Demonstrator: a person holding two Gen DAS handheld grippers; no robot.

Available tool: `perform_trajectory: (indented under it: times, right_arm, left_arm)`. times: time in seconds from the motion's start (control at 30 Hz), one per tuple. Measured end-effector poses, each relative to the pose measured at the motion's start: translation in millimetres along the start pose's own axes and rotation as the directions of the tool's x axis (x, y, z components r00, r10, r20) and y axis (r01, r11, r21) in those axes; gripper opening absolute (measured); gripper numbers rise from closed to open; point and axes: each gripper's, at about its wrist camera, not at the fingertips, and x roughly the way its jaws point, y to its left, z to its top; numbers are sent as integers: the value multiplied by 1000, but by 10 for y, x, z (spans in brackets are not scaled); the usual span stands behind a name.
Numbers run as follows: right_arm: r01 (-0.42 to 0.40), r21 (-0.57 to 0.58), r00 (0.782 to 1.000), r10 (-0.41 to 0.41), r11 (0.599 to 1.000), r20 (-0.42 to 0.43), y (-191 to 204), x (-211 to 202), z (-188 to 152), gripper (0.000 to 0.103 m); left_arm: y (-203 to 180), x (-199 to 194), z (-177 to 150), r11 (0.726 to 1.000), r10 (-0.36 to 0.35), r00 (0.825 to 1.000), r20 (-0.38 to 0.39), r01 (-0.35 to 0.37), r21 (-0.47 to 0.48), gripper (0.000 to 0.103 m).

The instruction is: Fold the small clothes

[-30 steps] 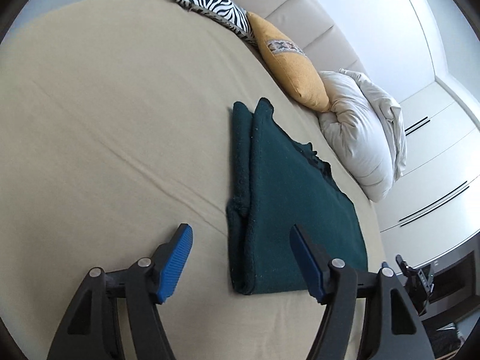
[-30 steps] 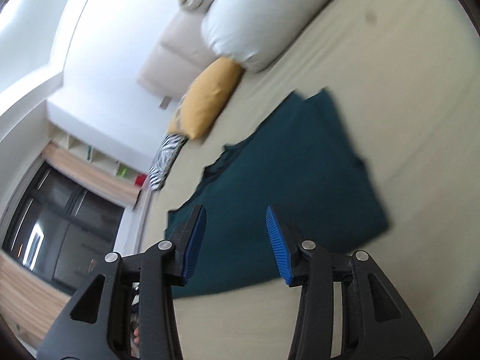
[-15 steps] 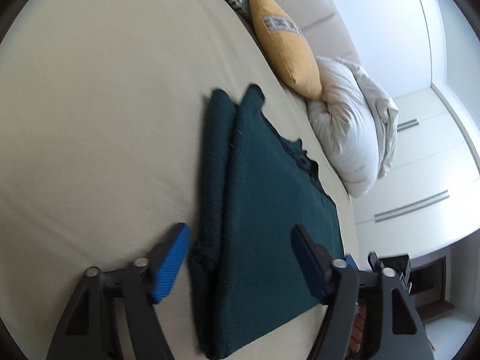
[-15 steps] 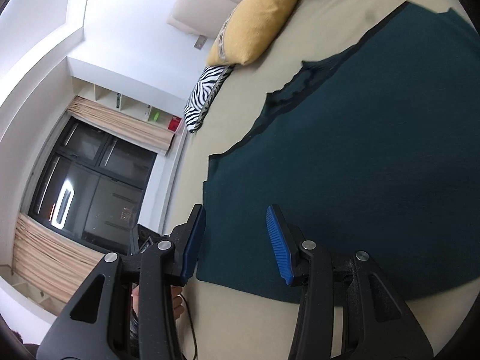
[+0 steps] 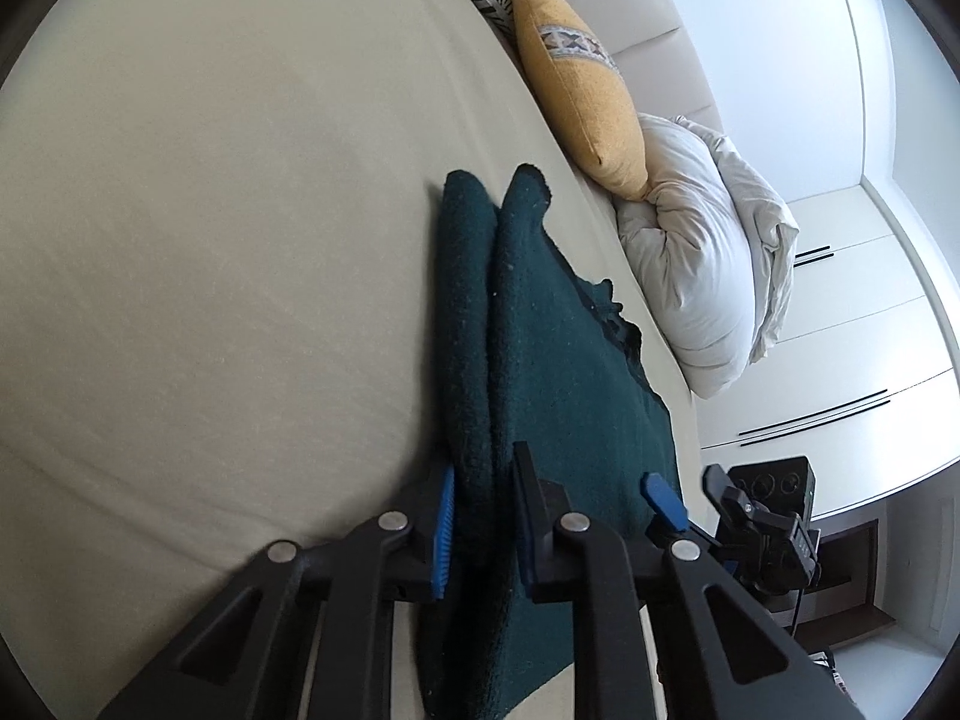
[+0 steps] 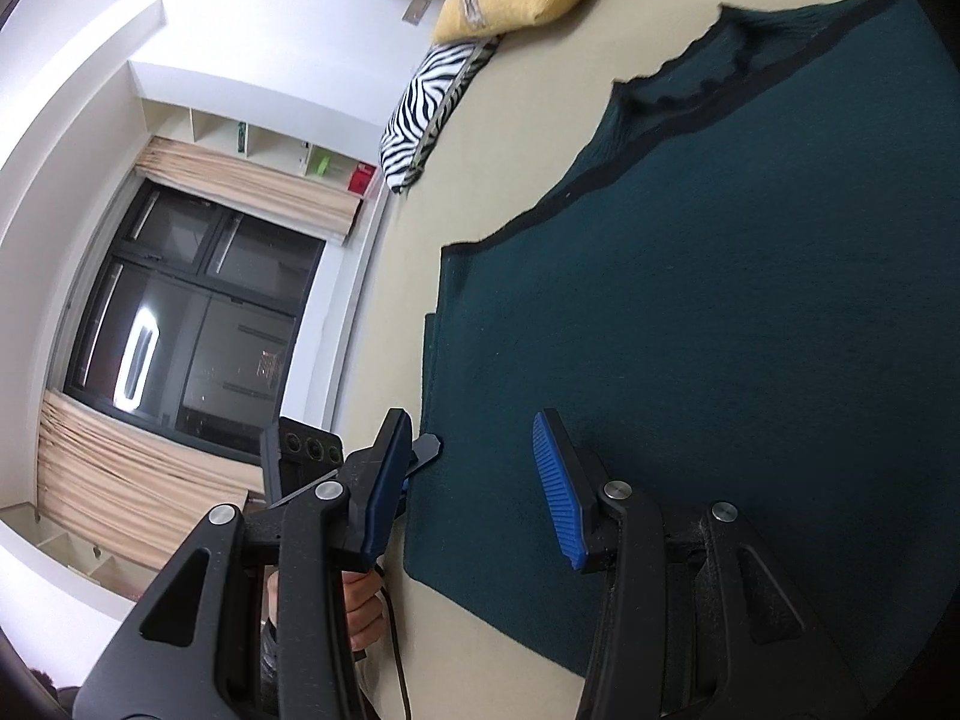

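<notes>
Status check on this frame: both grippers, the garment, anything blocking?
Left gripper closing on the folded edge of the green garment. Right gripper open over the garment's near corner, nothing held. Pillows at the bed's far side, clear of the fold.

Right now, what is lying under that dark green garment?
The green garment lies flat on the beige bedsheet, which shows all around it. A folded-under layer peeks out along one edge. Anything else beneath is covered.

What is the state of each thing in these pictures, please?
Green garment: partly folded, lying flat on the bed.
Left gripper: closing on the garment's folded edge.
Right gripper: open, over the garment's near edge.
Yellow cushion: leaning on the headboard.
White pillow: crumpled beside it.
</notes>
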Motion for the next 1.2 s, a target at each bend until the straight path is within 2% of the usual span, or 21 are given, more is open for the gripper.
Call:
perform_trajectory:
  times: [0.07,0.13,0.27,0.37,0.5,0.63,0.73,0.87,0.93,1.0,1.03,1.13,1.2]
  right_arm:
    - [23,0,999,-23,1000,-24,-9,140,14,42]
    - [83,-1,995,-83,997,-48,-96,304,18,40]
    - [24,37,1000,-23,999,-21,-203,320,35,39]
    - [6,52,1000,-6,999,-14,-225,154,52,40]
    - [-52,80,997,47,995,64,-364,-326,119,42]
    - [-104,124,987,87,987,136,-626,-898,213,42]
    - [-131,158,978,101,979,183,-864,-1238,273,44]
    - [-148,245,971,93,958,222,-1243,-1549,306,50]
    - [-189,297,966,122,936,230,-1471,-1642,279,49]
    - [-231,303,958,162,925,238,-1553,-1680,256,49]
    - [-232,298,958,165,926,234,-1554,-1693,256,49]
    - [-165,279,974,112,946,197,-1474,-1676,289,49]
    - [-97,262,986,57,960,156,-1403,-1659,323,49]
  left_arm:
    - [-39,2,0,1000,12,1000,5,-12,16,17]
    - [-89,7,5,999,27,1000,9,-27,33,16]
    - [-320,-23,21,995,52,998,25,-54,78,15]
    - [-672,-33,11,986,66,997,37,-71,152,14]
    - [-1259,83,-69,962,73,997,35,-80,261,14]
    - [-1886,457,-272,932,65,998,5,-62,357,14]
    - [-2292,1043,-486,921,50,997,-53,-26,388,14]
    - [-2383,1752,-723,944,41,991,-130,4,331,15]
    - [-2385,1893,-859,953,-5,981,-196,64,295,13]
    - [-2513,1813,-1006,932,-50,975,-216,123,340,15]
    - [-2588,1710,-1049,917,-67,975,-213,144,372,20]
    - [-2642,1348,-1017,901,-124,980,-155,177,396,26]
    - [-2513,1072,-893,908,-114,991,-73,133,398,30]
